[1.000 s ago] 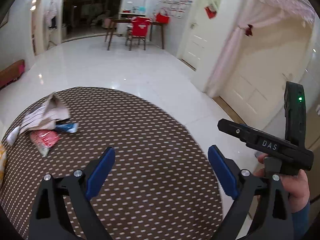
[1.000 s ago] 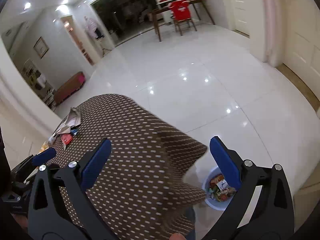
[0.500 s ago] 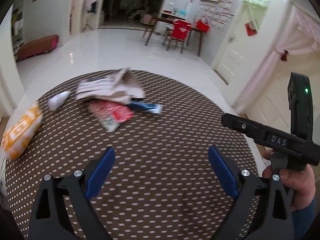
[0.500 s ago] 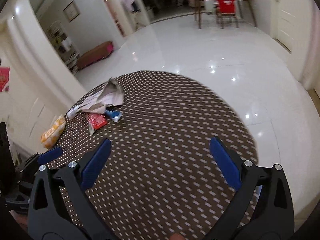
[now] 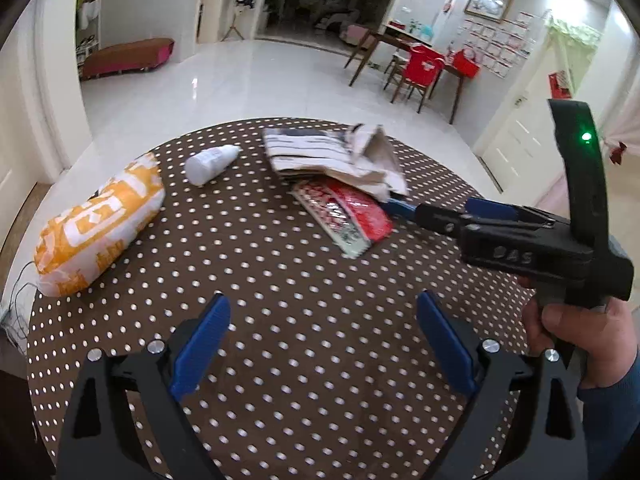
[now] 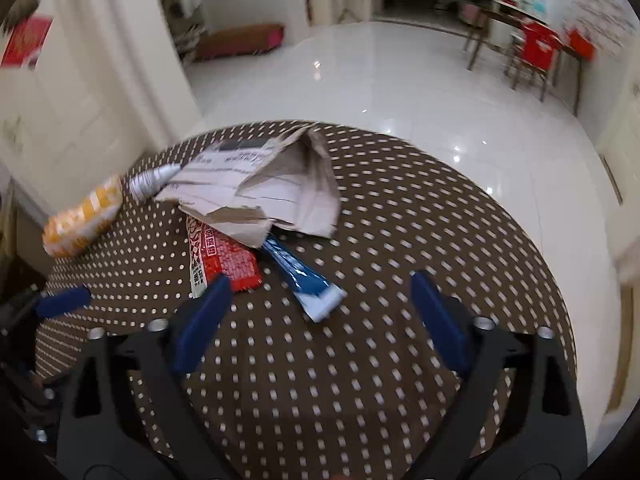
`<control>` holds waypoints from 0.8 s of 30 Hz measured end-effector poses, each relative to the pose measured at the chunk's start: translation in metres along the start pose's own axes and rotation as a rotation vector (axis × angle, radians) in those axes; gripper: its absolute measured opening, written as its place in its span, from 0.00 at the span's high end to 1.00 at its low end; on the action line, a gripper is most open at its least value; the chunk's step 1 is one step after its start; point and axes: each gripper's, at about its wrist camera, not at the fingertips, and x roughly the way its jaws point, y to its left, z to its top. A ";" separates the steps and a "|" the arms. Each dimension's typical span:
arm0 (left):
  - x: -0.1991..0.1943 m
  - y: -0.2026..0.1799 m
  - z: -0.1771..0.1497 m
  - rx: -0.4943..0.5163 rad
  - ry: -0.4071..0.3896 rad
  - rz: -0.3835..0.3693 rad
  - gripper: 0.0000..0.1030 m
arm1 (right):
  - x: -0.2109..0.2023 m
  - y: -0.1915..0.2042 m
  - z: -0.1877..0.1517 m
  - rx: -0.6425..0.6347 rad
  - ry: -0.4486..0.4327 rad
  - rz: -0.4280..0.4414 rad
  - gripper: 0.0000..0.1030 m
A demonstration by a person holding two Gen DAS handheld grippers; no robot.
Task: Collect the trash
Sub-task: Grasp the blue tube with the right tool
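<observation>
On the round brown dotted tablecloth (image 5: 280, 280) lies a pile of trash: a crumpled paper envelope (image 5: 332, 156) (image 6: 264, 188), a red wrapper (image 5: 344, 216) (image 6: 224, 256) and a blue wrapper (image 5: 396, 206) (image 6: 304, 280). A white bottle (image 5: 210, 163) (image 6: 154, 178) and an orange snack bag (image 5: 100, 224) (image 6: 82, 216) lie further left. My left gripper (image 5: 322, 308) is open over bare cloth, short of the pile. My right gripper (image 6: 320, 284) (image 5: 452, 216) points down at the blue wrapper. Its jaws are closing, and the wrapper's near end lies between the fingertips, with no pad pressing on it.
A hand (image 5: 580, 328) holds the right gripper at the table's right side. White tiled floor (image 6: 400, 80) surrounds the table. A wooden dining table with a red chair (image 5: 420, 68) and a low bench (image 5: 124, 56) stand far back. Thin wires (image 5: 16, 312) hang at the left edge.
Both grippers swung left across the table and the pile came into the middle of both views. The right gripper closed in on the blue wrapper and its jaws narrowed slightly.
</observation>
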 end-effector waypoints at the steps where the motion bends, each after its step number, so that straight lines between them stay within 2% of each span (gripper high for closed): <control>1: 0.003 0.003 0.002 -0.009 0.003 0.009 0.11 | 0.008 0.005 0.003 -0.029 0.014 -0.001 0.28; 3: 0.009 0.008 0.006 -0.023 0.010 0.023 0.11 | 0.021 0.012 0.007 -0.066 0.034 0.005 0.39; 4: 0.013 0.009 0.008 -0.027 0.012 0.026 0.11 | 0.027 0.015 0.009 -0.078 0.041 0.011 0.52; 5: 0.016 0.009 0.010 -0.032 0.015 0.034 0.11 | 0.031 0.016 0.009 -0.086 0.047 0.018 0.61; 6: 0.021 0.010 0.013 -0.034 0.020 0.042 0.11 | 0.034 0.018 0.009 -0.096 0.044 0.020 0.63; 8: 0.028 0.009 0.018 -0.036 0.024 0.048 0.11 | 0.033 0.019 0.007 -0.109 0.030 0.003 0.78; 10: 0.034 0.007 0.024 -0.032 0.025 0.054 0.11 | 0.030 0.014 0.003 -0.084 0.030 0.023 0.84; 18: 0.073 -0.017 0.049 0.015 0.053 0.104 0.11 | -0.006 -0.017 -0.042 0.043 0.020 0.044 0.84; 22: 0.089 -0.031 0.063 0.048 0.061 0.128 0.11 | -0.028 -0.034 -0.057 0.140 -0.003 0.083 0.84; 23: 0.092 -0.034 0.066 0.054 0.057 0.119 0.14 | -0.033 -0.037 -0.058 0.155 -0.012 0.090 0.84; 24: 0.093 -0.039 0.067 0.074 0.046 0.121 0.32 | -0.037 -0.039 -0.059 0.166 -0.021 0.095 0.84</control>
